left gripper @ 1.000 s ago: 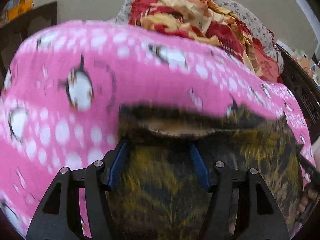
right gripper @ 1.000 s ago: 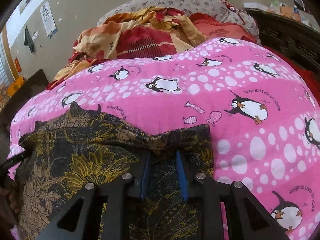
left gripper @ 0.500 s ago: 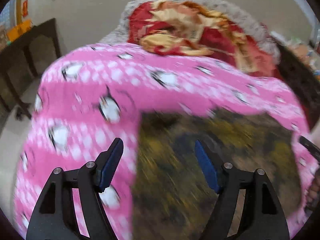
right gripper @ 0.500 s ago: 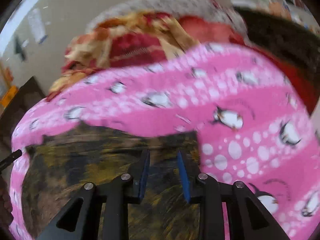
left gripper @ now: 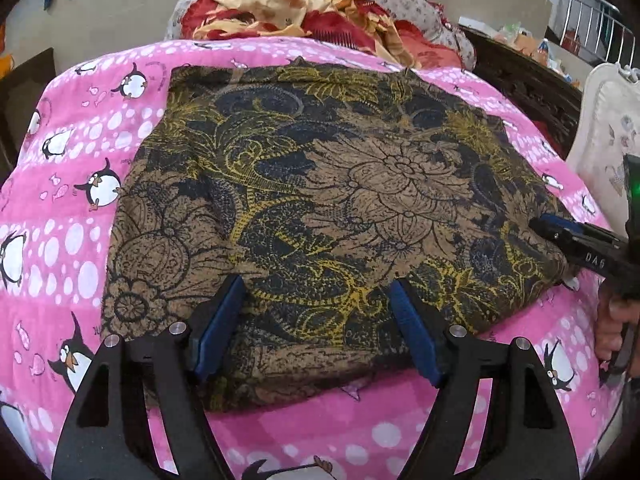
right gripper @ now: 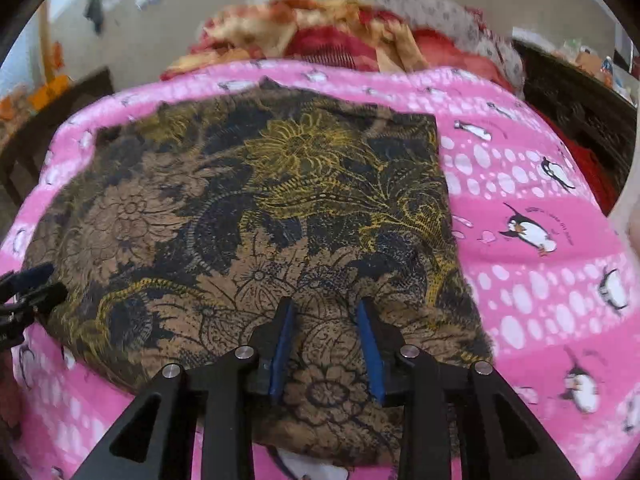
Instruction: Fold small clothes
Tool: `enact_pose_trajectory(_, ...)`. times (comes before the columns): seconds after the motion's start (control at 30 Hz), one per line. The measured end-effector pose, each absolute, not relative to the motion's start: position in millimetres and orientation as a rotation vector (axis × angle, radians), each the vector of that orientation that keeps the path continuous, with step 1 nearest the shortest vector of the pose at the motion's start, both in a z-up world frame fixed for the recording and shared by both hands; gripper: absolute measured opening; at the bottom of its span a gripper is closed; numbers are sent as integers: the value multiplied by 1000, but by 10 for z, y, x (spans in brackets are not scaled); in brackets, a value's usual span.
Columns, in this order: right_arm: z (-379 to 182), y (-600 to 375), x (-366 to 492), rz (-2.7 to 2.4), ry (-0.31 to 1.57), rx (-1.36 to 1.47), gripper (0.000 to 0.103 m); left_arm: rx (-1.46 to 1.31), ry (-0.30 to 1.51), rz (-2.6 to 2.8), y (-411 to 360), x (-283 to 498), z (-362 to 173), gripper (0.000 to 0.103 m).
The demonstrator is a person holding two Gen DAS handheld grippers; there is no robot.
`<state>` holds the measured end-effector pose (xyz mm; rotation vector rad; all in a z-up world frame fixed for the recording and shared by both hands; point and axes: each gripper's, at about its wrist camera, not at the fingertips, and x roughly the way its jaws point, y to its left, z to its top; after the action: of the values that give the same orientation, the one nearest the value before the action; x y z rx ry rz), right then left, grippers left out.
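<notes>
A brown cloth [left gripper: 328, 200] with black and yellow flower print lies flat and folded on the pink penguin blanket [left gripper: 72, 208]. It also shows in the right wrist view [right gripper: 256, 232]. My left gripper [left gripper: 318, 292] is open and empty, hovering over the cloth's near edge. My right gripper [right gripper: 325, 310] is open and empty above the cloth's near right part. In the left wrist view the right gripper [left gripper: 560, 236] reaches in from the right edge. The left gripper [right gripper: 28, 288] shows at the left edge of the right wrist view.
A heap of red and orange bedding [left gripper: 304, 4] lies at the far end of the blanket. Dark wooden furniture [left gripper: 528, 84] stands to the right. A white cushioned chair [left gripper: 604, 128] is at the far right. A dark table [right gripper: 52, 120] stands left.
Both grippers have let go of the cloth and opened, left first, then right. They have pulled back and up, and the cloth now lies flat on the blanket.
</notes>
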<state>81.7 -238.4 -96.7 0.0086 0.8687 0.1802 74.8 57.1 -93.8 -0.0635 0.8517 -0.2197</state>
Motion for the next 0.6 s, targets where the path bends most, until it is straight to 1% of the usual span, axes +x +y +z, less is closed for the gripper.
enact_pose_trajectory(0.13,-938,-2423,816,175,862,30,33,-111,839,-240,636,752,-944,76)
enact_pose_trajectory(0.2,-801,-2304,747,116,841,-19,33,-129,829,-245,670,713,-939,76)
enact_pose_trajectory(0.27,-614,-2152,608,205,785,29,33,-137,828,-248,677,715,-947,76)
enact_pose_trajectory(0.33,-536,-1942,532,266,773,14,33,-131,827,-245,673,708,-945,76)
enact_pose_trajectory(0.43,-623,-1636,507,356,809,-6,33,-128,827,-244,672,724,-946,76)
enact_pose_trajectory(0.5,-884,-1497,556,337,887,-69,34,-134,825,-249,665,725,-944,76)
enact_pose_trajectory(0.53,-964,-1472,578,332,894,-75,36,-137,824,-251,664,724,-946,76)
enact_pose_trajectory(0.57,-992,-1502,563,334,861,-61,39,-141,823,-252,668,725,-946,76)
enact_pose_trajectory(0.6,-996,-1530,576,340,862,-45,39,-143,823,-254,670,724,-946,76)
